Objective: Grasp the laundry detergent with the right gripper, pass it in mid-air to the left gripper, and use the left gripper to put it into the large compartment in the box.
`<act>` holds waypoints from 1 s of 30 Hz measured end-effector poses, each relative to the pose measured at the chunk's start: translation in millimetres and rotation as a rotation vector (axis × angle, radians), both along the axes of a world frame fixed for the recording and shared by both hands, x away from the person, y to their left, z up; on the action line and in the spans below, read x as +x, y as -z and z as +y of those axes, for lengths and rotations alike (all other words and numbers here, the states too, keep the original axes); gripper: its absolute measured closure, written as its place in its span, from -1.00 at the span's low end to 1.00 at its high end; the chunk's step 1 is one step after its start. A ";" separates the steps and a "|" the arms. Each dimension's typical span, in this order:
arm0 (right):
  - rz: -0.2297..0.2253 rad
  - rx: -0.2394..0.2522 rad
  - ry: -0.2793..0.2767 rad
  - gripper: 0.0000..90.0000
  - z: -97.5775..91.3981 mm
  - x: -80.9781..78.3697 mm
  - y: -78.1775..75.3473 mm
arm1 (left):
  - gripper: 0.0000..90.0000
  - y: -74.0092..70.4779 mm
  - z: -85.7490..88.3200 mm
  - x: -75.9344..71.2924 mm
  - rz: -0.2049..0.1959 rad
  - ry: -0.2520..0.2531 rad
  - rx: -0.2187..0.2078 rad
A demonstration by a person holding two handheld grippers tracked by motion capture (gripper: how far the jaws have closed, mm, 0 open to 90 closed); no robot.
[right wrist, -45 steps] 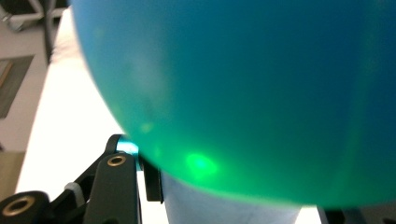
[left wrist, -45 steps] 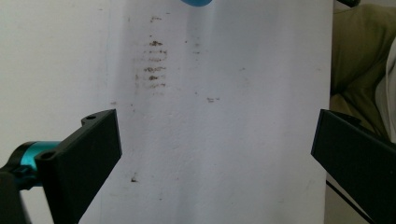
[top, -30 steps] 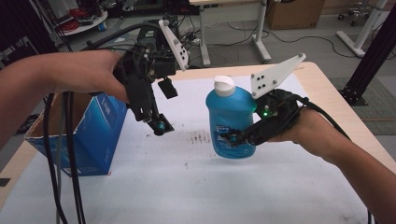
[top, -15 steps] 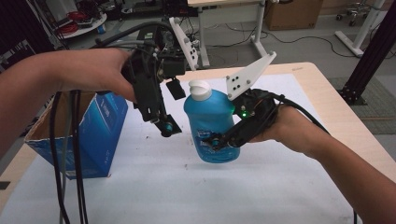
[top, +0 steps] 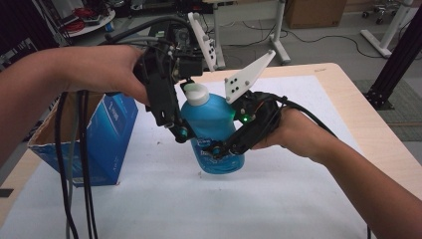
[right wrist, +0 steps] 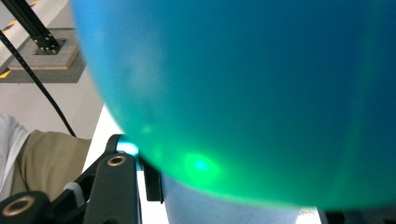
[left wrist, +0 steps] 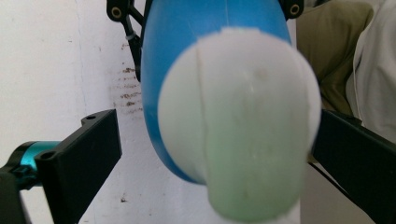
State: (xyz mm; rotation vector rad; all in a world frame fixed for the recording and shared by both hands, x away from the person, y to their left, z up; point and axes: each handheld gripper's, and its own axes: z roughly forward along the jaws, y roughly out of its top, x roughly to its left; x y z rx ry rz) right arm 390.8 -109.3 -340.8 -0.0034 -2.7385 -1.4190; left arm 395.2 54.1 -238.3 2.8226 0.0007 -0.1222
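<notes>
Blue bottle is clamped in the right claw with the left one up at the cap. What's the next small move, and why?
Probably close the left claw on the white cap. In the left gripper view the cap sits between its jaws, with a gap on the one side and the other unclear. The right claw grips the blue bottle low on its body, tilted off the white table, so the cap could then be worked.

- I work at a light wooden table (top: 370, 144) with a white sheet (top: 278, 209) spread over most of its top; the sheet carries a few dark smudges.
- Beyond my table the floor (top: 328, 47) is pale grey, with black cables (top: 308, 37) lying across it.
- White legs of another desk (top: 278, 30) stand on that floor behind my table.
- A brown cardboard box (top: 316, 11) sits farther back.
- At the right, a black metal frame post (top: 398, 55) rises from a dark mat (top: 400, 107).
</notes>
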 end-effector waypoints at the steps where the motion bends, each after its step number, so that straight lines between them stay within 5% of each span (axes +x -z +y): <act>1: 0.002 -0.007 -0.002 0.00 1.9 -0.2 0.0 | -0.96 -0.3 -0.9 0.1 -0.001 0.002 0.003; 17: 0.009 -0.022 -0.026 0.00 13.7 -1.4 -0.9 | -0.94 0.6 -5.7 0.6 -0.016 0.002 0.022; 20: 0.008 -0.025 -0.027 0.00 14.2 -1.6 -0.6 | -0.76 1.4 -4.9 0.8 0.002 0.013 0.022; 30: 0.007 -0.017 -0.024 0.00 13.3 -1.4 -1.8 | -0.67 1.3 -4.4 1.4 0.004 0.021 0.028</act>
